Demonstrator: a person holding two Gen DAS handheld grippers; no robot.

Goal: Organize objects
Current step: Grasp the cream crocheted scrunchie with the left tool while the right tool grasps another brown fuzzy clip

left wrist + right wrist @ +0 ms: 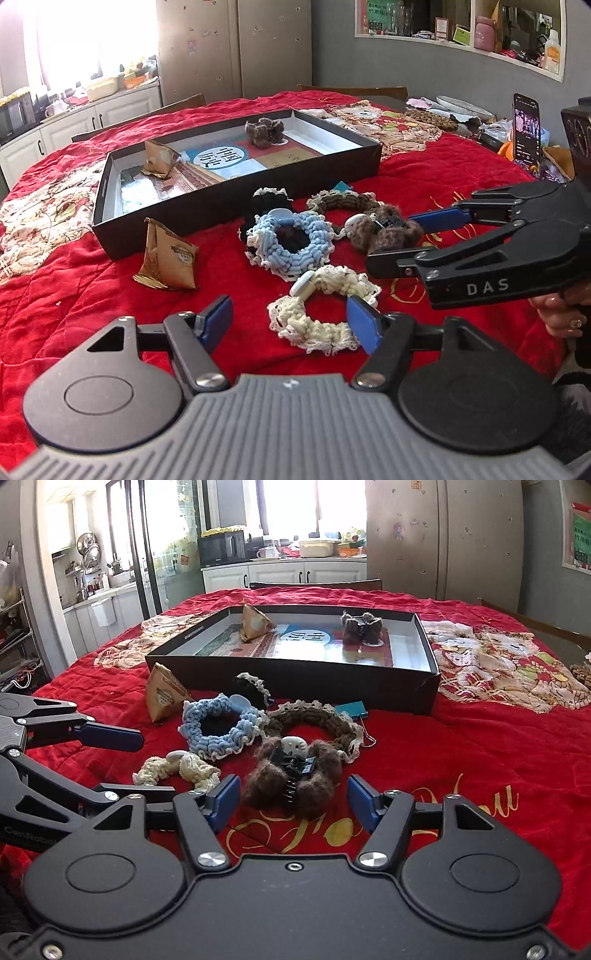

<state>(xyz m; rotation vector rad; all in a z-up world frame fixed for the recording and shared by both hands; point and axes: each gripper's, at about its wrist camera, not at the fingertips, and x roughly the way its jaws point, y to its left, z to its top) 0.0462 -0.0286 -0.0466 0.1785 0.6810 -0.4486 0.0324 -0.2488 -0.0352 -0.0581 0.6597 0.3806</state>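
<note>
1. Left gripper is hovering, jaws released, bracketing the cream scrunchie; a shallow close risks pinching only lace.
2. Right gripper is straddling the brown furry claw clip, jaws unclenched; fur could slip.
3. Black box is waiting at twelve o'clock.

Setting: home kitchen-dining room. Evidence beyond the jaws: white cabinets carrying a black microwave; steel pots on a shelf, far left; a tall fridge bearing stickers; a wall niche of household bottles; a desk under a red quilted cloth.
</note>
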